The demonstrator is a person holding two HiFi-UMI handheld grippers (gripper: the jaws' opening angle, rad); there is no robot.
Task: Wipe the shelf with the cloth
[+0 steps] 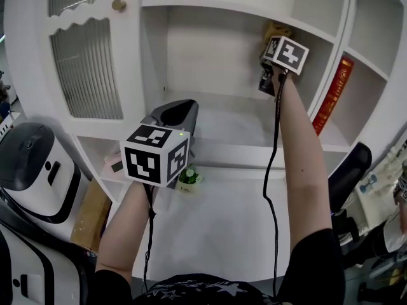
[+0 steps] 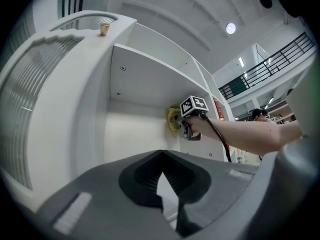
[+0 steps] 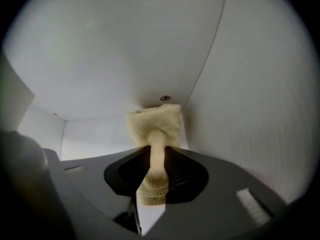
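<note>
A yellow cloth is pressed into the upper right corner of the middle compartment of the white shelf unit. My right gripper is raised into that corner and shut on it. In the right gripper view the cloth runs between the jaws of the right gripper and bunches against the right side wall under the top board. The left gripper hangs lower, in front of the compartment's floor, shut and empty. The left gripper view shows its closed jaws, with the right gripper and cloth beyond.
A ribbed-glass cabinet door with a brass knob stands to the left. A red book leans in the right compartment. A small potted plant sits on the lower ledge. A white and black machine stands at lower left.
</note>
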